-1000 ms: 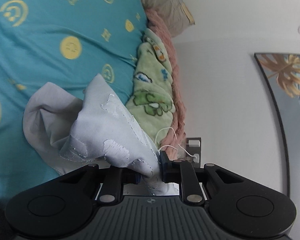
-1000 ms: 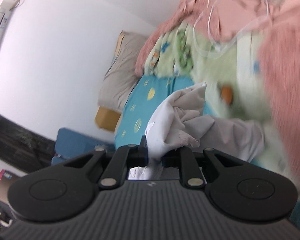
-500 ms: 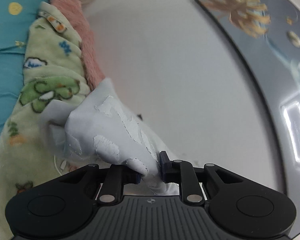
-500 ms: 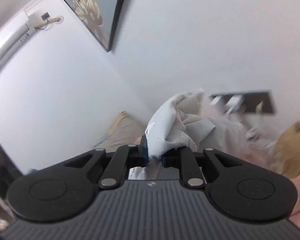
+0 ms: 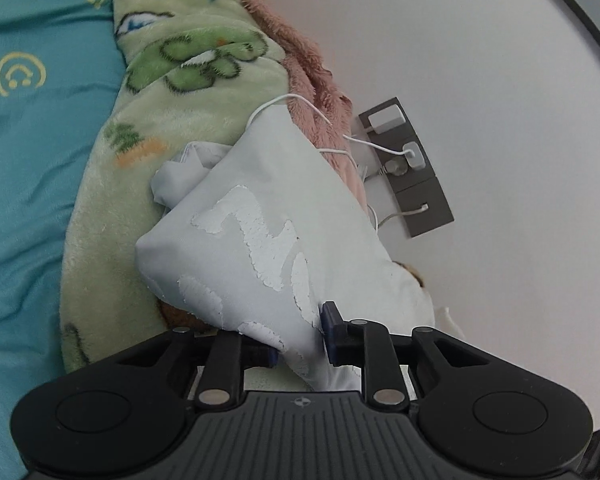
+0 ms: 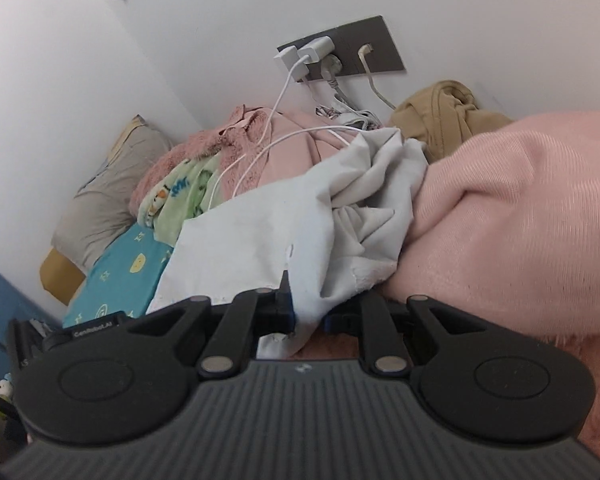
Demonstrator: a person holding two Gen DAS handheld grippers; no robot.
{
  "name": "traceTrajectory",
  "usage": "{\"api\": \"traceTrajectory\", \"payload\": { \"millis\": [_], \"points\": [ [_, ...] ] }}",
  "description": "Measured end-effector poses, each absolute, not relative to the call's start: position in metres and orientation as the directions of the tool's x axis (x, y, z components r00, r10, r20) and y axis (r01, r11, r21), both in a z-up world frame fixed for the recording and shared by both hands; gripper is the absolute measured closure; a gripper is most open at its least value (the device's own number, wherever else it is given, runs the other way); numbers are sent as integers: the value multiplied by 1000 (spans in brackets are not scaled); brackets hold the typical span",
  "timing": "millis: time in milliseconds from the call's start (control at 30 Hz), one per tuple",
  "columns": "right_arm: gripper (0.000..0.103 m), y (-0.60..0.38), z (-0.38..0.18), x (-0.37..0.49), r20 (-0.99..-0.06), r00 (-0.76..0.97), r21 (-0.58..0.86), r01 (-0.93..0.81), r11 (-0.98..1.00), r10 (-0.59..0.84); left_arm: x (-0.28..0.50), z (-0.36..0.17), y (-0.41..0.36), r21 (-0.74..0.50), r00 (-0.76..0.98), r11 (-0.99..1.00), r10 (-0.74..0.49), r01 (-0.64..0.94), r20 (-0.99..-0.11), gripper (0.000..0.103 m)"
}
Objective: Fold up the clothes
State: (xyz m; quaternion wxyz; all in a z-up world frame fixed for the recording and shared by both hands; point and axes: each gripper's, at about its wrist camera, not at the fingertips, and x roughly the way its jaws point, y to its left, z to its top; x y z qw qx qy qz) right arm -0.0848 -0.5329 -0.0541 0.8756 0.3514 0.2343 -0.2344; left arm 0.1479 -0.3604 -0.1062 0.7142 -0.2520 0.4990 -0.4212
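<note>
A pale grey garment (image 5: 260, 232) with white cracked print lies bunched on the blankets in the left wrist view. A fold of it runs back between the fingers of my left gripper (image 5: 300, 340). Those jaws are opening, and the pads still touch the cloth. In the right wrist view the same garment (image 6: 252, 240) spreads crumpled over the bedding. My right gripper (image 6: 308, 312) is shut on its near edge. Both grippers point downward at the bed by the wall.
A green cartoon fleece blanket (image 5: 172, 80) and a pink fuzzy blanket (image 5: 300, 56) lie along the wall on a teal sheet (image 5: 28, 140). A socket panel (image 6: 340, 52) trails white cables over the pile. A pink knit blanket (image 6: 520, 220), a tan garment (image 6: 440, 116) and a pillow (image 6: 112, 196) crowd the bed.
Both views swung from the bare wall down to the bed. The garment came down with the grippers onto the blankets near the socket. The left jaws stand slightly wider.
</note>
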Motion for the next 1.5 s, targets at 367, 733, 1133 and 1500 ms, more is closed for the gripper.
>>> {"api": "traceTrajectory", "payload": {
  "millis": [367, 733, 1133, 1500],
  "points": [
    [12, -525, -18, -102, -595, 751, 488, 621, 613, -286, 112, -35, -333, -578, 257, 641, -751, 505, -609, 16],
    [12, -459, 67, -149, -453, 808, 357, 552, 754, -377, 31, 75, -274, -340, 490, 673, -724, 657, -484, 0],
    [12, -378, 120, -202, -326, 849, 257, 502, 826, -415, -76, 157, -213, -163, 585, 645, -753, 746, -301, 0],
    [12, -317, 119, -233, -267, 876, 194, 456, 869, -401, -146, 164, -166, -82, 639, 664, -741, 743, -204, 0]
  ]
}}
